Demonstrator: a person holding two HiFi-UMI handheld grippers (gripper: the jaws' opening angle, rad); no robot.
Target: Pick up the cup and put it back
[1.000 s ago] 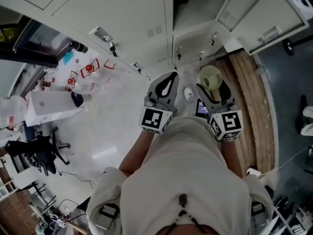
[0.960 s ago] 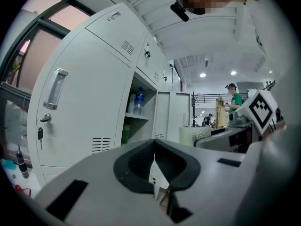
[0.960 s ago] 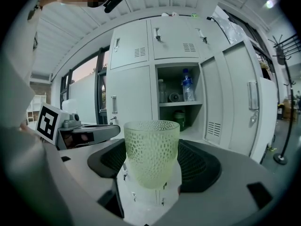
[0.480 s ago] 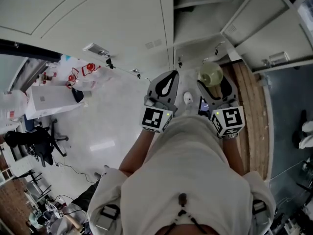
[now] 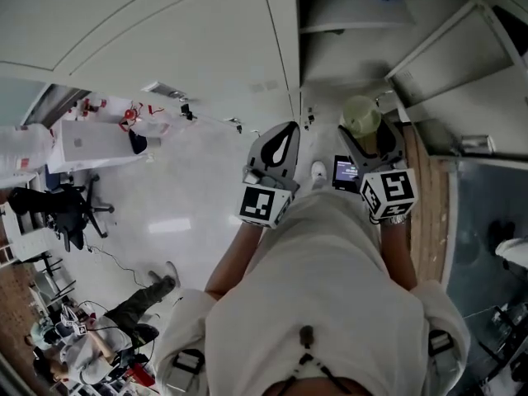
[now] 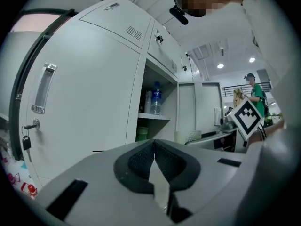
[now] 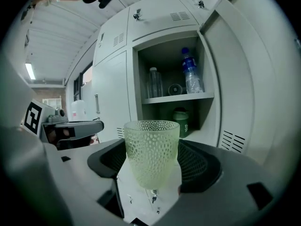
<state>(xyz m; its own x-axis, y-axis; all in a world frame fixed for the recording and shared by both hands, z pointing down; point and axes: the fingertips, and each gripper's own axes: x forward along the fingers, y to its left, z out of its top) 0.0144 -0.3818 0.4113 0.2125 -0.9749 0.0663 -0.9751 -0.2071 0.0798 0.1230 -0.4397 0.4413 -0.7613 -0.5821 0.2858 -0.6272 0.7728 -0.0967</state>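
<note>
A pale green dimpled cup (image 7: 151,152) stands upright between the jaws of my right gripper (image 7: 153,161), which is shut on it. In the head view the cup (image 5: 360,115) is held up in front of an open white locker (image 5: 346,23). The locker (image 7: 171,86) shows two compartments split by a shelf. My left gripper (image 5: 279,148) hangs beside it to the left, shut with nothing in it; its jaws (image 6: 153,161) meet at the tips.
On the locker's upper shelf stand a blue-capped water bottle (image 7: 190,74) and a clear bottle (image 7: 153,83); a green jar (image 7: 180,119) sits below. The locker door (image 7: 254,79) stands open at the right. Closed locker doors (image 6: 84,93) fill the left.
The view has tilted up towards the locker, and both grippers have risen. The cup in my right gripper is now nearer the open compartment.
</note>
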